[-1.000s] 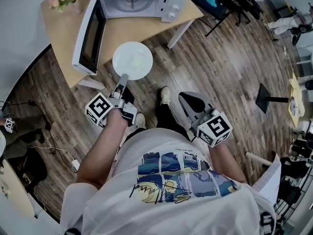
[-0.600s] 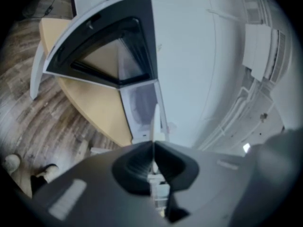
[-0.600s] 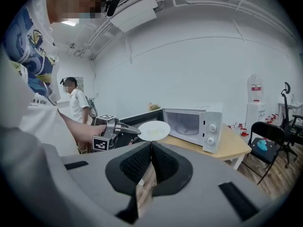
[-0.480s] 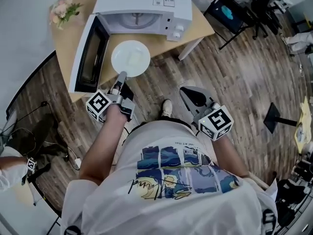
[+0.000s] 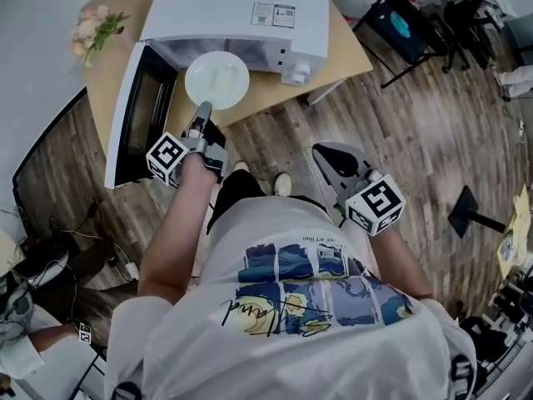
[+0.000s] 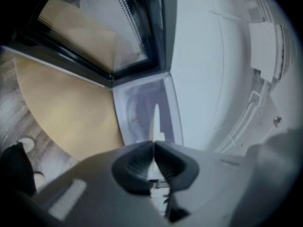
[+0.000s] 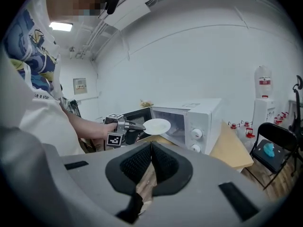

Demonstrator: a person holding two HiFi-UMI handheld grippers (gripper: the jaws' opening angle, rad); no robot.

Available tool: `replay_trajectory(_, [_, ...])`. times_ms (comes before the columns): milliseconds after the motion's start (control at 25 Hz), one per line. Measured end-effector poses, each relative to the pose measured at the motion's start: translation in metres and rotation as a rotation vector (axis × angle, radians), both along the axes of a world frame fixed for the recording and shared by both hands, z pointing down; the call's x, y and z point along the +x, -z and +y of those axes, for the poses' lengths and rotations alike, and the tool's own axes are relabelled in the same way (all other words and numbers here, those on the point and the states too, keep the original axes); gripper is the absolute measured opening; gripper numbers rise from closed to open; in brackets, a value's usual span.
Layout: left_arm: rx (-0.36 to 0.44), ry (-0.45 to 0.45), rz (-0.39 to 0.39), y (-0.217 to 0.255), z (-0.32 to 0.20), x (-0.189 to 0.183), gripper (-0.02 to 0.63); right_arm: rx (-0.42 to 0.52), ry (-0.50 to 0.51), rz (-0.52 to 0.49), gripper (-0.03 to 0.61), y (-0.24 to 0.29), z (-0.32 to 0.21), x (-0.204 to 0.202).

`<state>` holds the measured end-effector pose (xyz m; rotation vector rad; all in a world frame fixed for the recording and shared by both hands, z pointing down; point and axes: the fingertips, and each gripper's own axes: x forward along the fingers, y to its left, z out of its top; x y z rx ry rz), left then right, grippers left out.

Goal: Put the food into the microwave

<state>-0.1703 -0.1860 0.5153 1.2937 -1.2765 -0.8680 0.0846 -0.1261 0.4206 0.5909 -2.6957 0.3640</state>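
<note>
**Q:** Jaws first?

**A:** Item one: my left gripper [image 6: 154, 144], jaws pressed together on the rim of the plate [image 6: 154, 119], which shows edge-on as a white sliver. Item two: my right gripper [image 7: 151, 148], jaws closed on nothing, at lower right of the head view.

**Q:** Plate's place?

**A:** Upper centre of the head view, at the mouth of the microwave [image 5: 241, 11], above the table [image 5: 341, 50]. The door [image 5: 133, 115] hangs open at left. The food on it is too pale to make out.

**Q:** Hazards?

**A:** The plate is pinched at one rim only. I judge a tilt could slide the food off. The far rim could also clip the frame or door going in.

**Q:** What does each view add?

**A:** The right gripper view alone shows the plate side-on and level. The left gripper view alone shows the opening straight ahead. The head view alone shows both grippers.
</note>
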Motion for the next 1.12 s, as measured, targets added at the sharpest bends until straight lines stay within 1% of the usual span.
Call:
replay_trajectory(160, [0.009,0.001,0.014,-0.01,-0.042,-0.013,0.015,-0.005,-0.048,0.016,0.008,0.002,-0.03,-0.011])
replay_trajectory(320, [0.015,-0.027,0.025,-0.021,-0.08,-0.026,0.015,-0.006,-0.103,0.023,0.008,0.012,-0.048,-0.025])
replay_trajectory(560, [-0.023,-0.055,0.028,-0.046,-0.124,-0.038,0.016,-0.029,-0.176,0.065,0.008,0.009,-0.06,-0.032])
replay_trajectory(800, [-0.058,-0.079,0.023,-0.069,-0.152,-0.043,0.017,-0.044,-0.265,0.09,0.008,0.008,-0.062,-0.024])
replay_trajectory(1120, [-0.1,-0.09,0.017,-0.087,-0.165,-0.043,0.017,-0.047,-0.332,0.115,0.008,0.011,-0.063,-0.017])
